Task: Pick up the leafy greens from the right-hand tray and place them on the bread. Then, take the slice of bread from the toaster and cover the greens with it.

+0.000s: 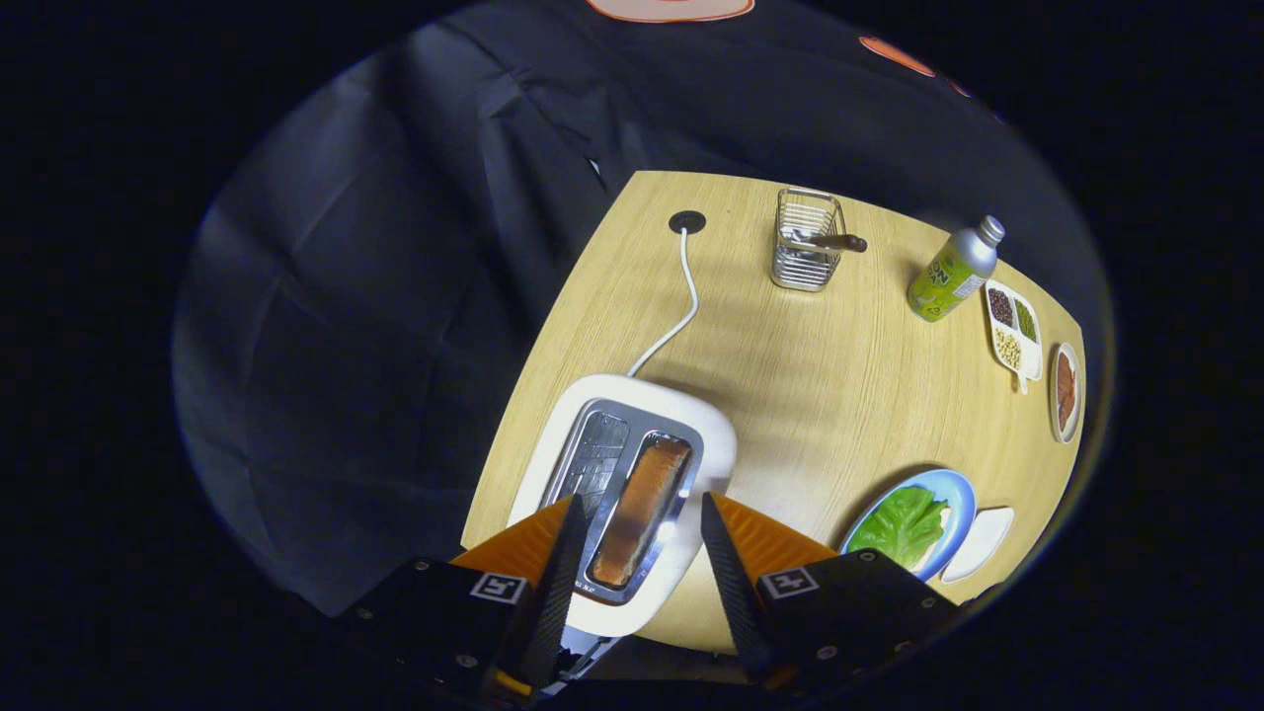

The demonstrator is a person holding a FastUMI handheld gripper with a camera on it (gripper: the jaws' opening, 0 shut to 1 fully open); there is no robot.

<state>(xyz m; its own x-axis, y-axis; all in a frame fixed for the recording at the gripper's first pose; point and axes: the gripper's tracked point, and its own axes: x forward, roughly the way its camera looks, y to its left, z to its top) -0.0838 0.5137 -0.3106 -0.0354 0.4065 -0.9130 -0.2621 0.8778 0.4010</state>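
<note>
While parted, tongs [637,509] above toast [640,509].

Wire basket [807,240], bottle [952,272], divided dish [1016,329] on table [790,375]

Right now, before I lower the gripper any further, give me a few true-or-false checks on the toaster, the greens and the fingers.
1. A bread slice sits in the toaster. True.
2. The gripper is shut on the bread. False: its fingers are open, above the toaster.
3. The leafy greens lie on the blue plate. True.
4. Both toaster slots are filled. False: one is empty.
5. The bottle stands beside the toaster. False: it is far across the table.
</note>
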